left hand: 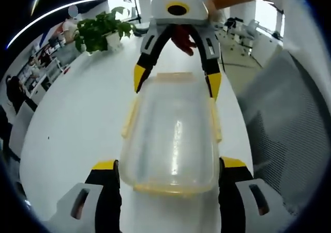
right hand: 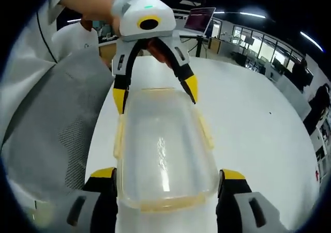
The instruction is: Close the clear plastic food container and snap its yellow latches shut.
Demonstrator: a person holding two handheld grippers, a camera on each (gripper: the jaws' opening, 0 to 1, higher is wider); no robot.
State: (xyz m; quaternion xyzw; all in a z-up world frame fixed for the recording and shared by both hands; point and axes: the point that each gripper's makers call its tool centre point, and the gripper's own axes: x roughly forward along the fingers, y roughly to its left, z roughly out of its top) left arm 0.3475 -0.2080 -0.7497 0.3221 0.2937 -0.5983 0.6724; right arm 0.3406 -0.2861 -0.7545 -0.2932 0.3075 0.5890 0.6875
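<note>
The clear container lies lengthwise between both hand-held grippers, left and right, each spread wide astride one short end, lid on, yellow latches unsnapped.

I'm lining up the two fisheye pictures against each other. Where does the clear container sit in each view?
Left gripper view: clear container at centre, between this view's own jaws, right gripper at its far end.
Right gripper view: clear container at centre-bottom, left gripper at its far end.
Shared landmark: white table.
</note>
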